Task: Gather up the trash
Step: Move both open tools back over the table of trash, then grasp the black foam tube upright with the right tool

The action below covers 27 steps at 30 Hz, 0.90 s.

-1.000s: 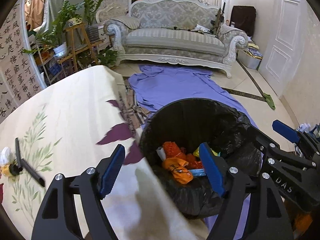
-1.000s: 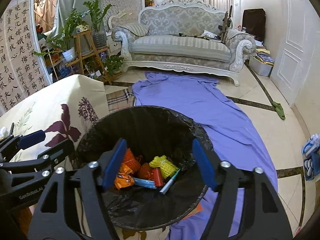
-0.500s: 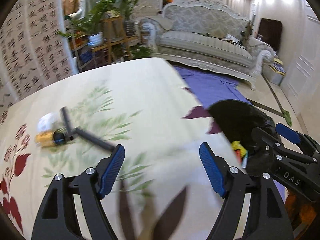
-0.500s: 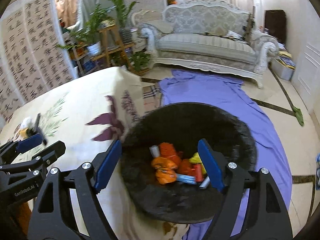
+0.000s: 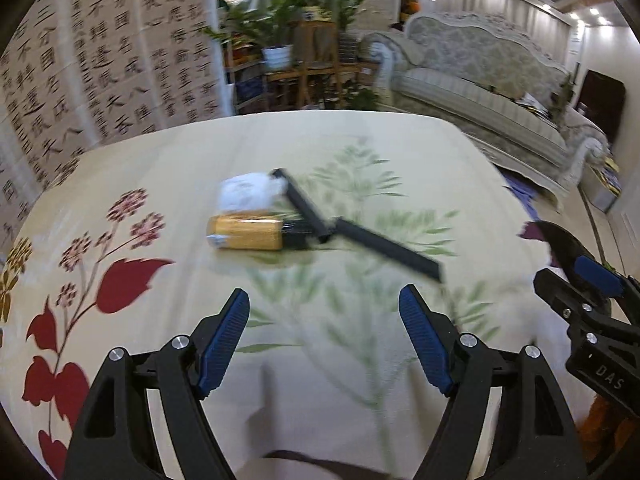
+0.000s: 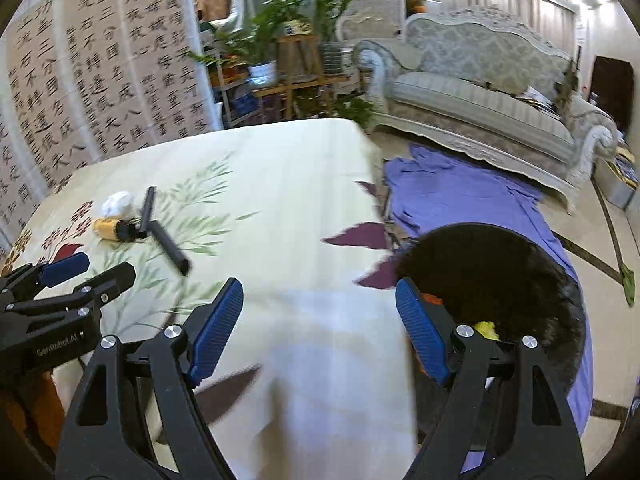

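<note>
1. Blue-padded and spread wide, the left gripper [image 5: 323,340] is carrying nothing; I judge its jaws are set apart so they can straddle a piece of trash lying ahead.
2. Straight ahead of its fingertips, well apart from them, a small cluster is lying on the floral cloth [image 5: 168,152]: a yellow tube [image 5: 245,233] with a black end, a white crumpled wad [image 5: 250,192] just beyond it, and two black strips [image 5: 348,226] meeting in a V beside the tube.
3. The strips are touching or nearly touching the tube's black end; motion blur is hiding whether they overlap it.
4. The right gripper [image 6: 319,332] is likewise gaping and empty, hanging over bare cloth, with the same cluster far off to its forward left.
5. Just off its right finger, the black-lined trash bin [image 6: 500,264] is sitting below the table edge, with orange and yellow scraps showing inside; placed there, it is letting items be dropped straight off the table side.
6. A purple sheet [image 6: 472,196] is lying on the floor beyond the bin.
7. Judging by the bin's contents and the cluster left on the cloth, the collecting is partly done, and the left tool seems best placed for the next pick.
8. The flat strips are looking awkward to pinch off cloth; the tube is offering an easier grip.
</note>
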Each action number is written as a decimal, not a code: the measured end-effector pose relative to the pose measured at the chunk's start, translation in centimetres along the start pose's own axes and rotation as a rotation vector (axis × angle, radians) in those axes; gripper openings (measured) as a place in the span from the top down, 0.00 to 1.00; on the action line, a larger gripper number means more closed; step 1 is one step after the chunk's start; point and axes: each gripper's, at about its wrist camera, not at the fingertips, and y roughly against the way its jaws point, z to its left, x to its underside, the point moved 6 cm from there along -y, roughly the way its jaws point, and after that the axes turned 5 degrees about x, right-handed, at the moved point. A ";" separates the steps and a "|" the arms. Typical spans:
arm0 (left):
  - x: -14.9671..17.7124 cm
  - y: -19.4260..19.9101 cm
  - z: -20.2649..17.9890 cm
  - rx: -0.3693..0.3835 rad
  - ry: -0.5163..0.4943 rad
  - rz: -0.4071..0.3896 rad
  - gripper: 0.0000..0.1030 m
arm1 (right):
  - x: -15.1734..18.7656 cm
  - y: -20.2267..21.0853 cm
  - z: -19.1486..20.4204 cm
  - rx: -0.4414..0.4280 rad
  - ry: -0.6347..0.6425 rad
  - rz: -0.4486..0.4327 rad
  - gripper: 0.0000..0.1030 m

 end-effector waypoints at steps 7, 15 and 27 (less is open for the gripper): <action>0.3 -0.1 4.5 -0.044 0.066 0.008 0.27 | -0.7 -1.1 4.6 -0.049 0.077 0.015 0.26; -0.2 -0.6 6.7 -0.062 0.096 0.011 0.27 | -1.6 -3.5 10.3 -0.103 0.179 0.060 0.42; -1.3 -1.3 8.2 -0.057 0.120 0.013 0.27 | -1.7 -5.7 12.7 -0.128 0.246 0.126 0.88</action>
